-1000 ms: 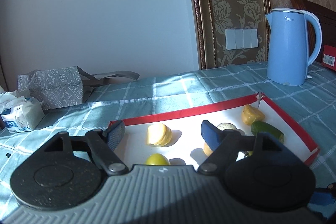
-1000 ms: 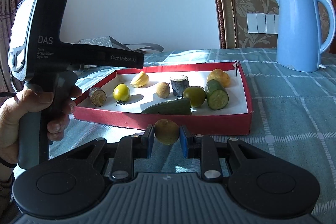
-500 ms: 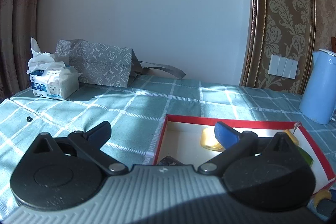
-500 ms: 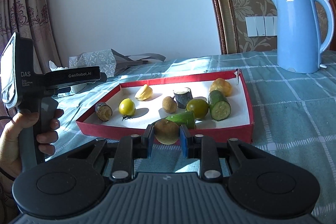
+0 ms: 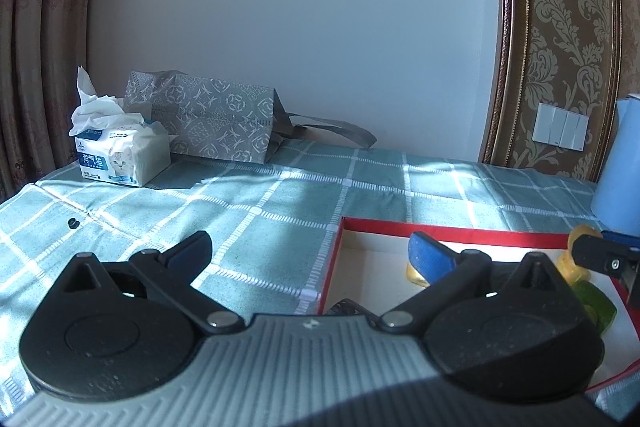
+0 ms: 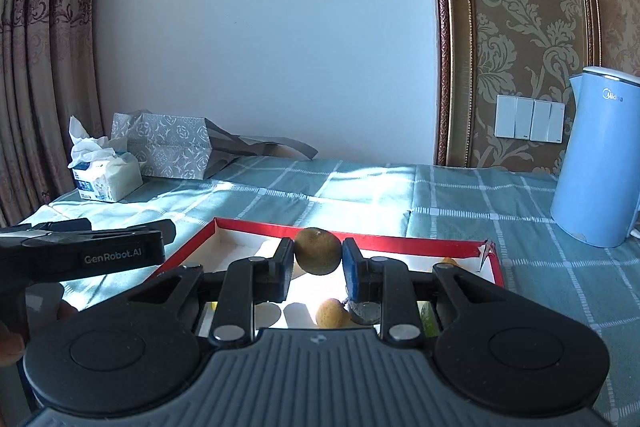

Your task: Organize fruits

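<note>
My right gripper (image 6: 318, 259) is shut on a round brown-green fruit (image 6: 318, 251) and holds it above the red-rimmed white tray (image 6: 260, 227). Below it in the tray lie a small tan fruit (image 6: 332, 314) and a dark cut piece (image 6: 366, 311). My left gripper (image 5: 308, 253) is open and empty, straddling the tray's left rim (image 5: 330, 267). A yellow fruit (image 5: 416, 273) shows behind its right finger, and a green piece (image 5: 596, 303) lies at the right. The right gripper's tip with its fruit (image 5: 578, 233) shows at the right edge of the left wrist view.
A blue kettle (image 6: 600, 163) stands at the right on the teal checked cloth (image 6: 460, 195). A tissue pack (image 5: 120, 155) and a grey patterned bag (image 5: 216, 123) sit at the back left by the wall. The left gripper's body (image 6: 80, 251) is left of the tray.
My right gripper has risen and moved forward over the tray with the fruit. My left gripper has swung left, off the tray's middle to its left rim.
</note>
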The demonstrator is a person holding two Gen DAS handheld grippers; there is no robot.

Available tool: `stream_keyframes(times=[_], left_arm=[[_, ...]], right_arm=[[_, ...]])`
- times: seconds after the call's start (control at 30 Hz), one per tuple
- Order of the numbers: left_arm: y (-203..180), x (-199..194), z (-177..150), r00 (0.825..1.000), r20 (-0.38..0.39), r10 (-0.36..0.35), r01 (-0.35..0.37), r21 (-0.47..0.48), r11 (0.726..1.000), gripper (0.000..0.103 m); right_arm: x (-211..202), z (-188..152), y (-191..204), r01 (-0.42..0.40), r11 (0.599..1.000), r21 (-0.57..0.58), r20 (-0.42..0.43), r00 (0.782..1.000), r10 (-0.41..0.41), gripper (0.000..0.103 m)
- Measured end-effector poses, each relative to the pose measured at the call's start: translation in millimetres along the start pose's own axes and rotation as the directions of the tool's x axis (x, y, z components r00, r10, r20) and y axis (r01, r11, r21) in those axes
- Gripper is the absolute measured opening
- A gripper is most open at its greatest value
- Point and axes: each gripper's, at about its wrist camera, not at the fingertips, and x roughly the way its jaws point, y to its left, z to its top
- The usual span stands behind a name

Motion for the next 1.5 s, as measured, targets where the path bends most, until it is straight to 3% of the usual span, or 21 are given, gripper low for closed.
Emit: stream_keyframes(times=[0.1,0.57,1.5], left_arm=[[-1,3,-1,1.000,-0.013,-0.003,0.003,0.007,1.000,0.103],[-1,6,-4,0.999,-0.026,0.027,-0.027,0.015,1.000,0.103],[-2,6,-4,0.999,-0.039,0.022,-0.021,0.026,0.999,0.103]], right_arm=[[13,-9,-3,-0.051,0.998,0.040,-0.009,0.999,0.052,0.025],[29,-21,0,-0.027,0.999,0.022,-0.063,0.998,0.028,0.025],[46,-31,15,-0.025,0.999,-0.047,-0.128,0.992,0.018,0.025]])
